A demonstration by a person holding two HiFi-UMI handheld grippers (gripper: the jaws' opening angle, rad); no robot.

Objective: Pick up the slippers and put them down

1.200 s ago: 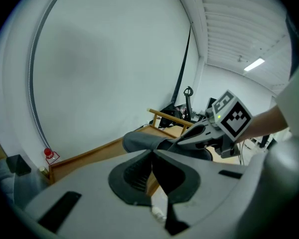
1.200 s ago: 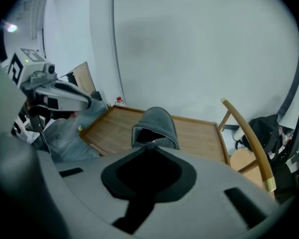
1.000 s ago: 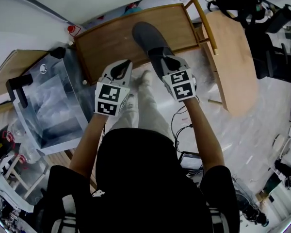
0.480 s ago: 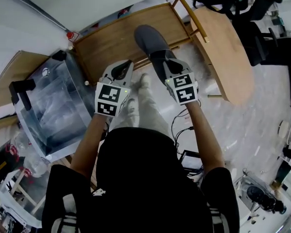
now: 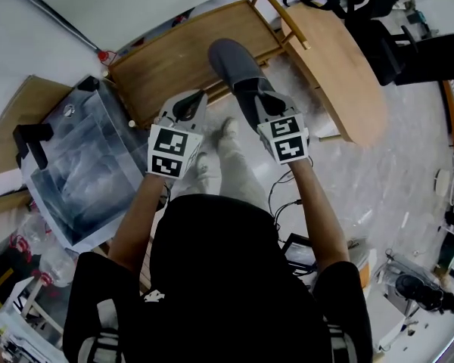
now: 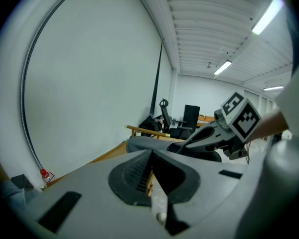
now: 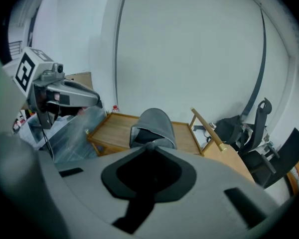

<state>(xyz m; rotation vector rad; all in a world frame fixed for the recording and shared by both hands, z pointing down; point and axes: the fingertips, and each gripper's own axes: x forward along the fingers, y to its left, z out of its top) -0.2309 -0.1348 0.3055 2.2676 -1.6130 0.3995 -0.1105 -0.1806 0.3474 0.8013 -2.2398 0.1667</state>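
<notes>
A grey slipper (image 5: 231,60) hangs in the air over a low wooden shelf (image 5: 163,66). My right gripper (image 5: 251,91) is shut on its heel end, and its toe points away from me. From the right gripper view the slipper (image 7: 152,126) sticks out just past the closed jaws of my right gripper (image 7: 148,146). Beside it on the left, my left gripper (image 5: 188,106) is held up with its jaws shut and nothing between them. The left gripper view shows those jaws (image 6: 150,156) meeting, with the slipper (image 6: 142,144) and the right gripper (image 6: 179,147) beyond. No second slipper shows.
A clear plastic box (image 5: 83,165) stands left of the shelf. A rounded wooden table (image 5: 340,59) lies to the right, with dark office chairs (image 5: 378,13) behind it. The person's legs and shoes (image 5: 225,131) stand on the pale floor below the grippers. Cables trail by the feet.
Both grippers have risen a little, the right one carrying the slipper higher over the shelf. The grip on the slipper is unchanged.
</notes>
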